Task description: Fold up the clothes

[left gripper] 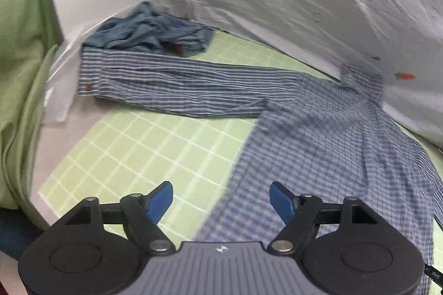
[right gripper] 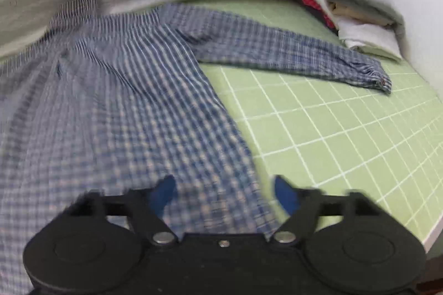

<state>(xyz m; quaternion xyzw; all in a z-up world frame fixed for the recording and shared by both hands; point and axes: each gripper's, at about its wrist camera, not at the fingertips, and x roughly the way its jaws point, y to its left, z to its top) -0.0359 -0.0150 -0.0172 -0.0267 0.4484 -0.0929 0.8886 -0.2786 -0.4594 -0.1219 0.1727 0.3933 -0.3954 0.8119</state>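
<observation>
The checked shirt (right gripper: 116, 90) lay spread flat on the green gridded mat (right gripper: 332, 134), collar toward the white sheet (left gripper: 277, 4) at the back and hem toward me. Its long axis ran from me away to the collar, with both sleeves stretched out sideways across that line. One sleeve (right gripper: 290, 57) reached toward the folded pile (right gripper: 346, 18) in the corner, its cuff lying just short of it; the other sleeve (left gripper: 171, 82) reached toward a crumpled blue garment (left gripper: 149, 29) at the far side.

My right hand-held gripper (right gripper: 224, 192) hung over the shirt's side edge near the hem, jaws standing wide with nothing pinched; one finger was above cloth, the other above bare mat. My left hand-held gripper (left gripper: 221, 201) was likewise open and empty, straddling the opposite side edge, cloth under one blue pad (left gripper: 282, 201) and mat under the other.

I judged each hand nearest to its own side of the body, so the sleeves lay ahead and outward from both, well apart from the fingertips.
</observation>
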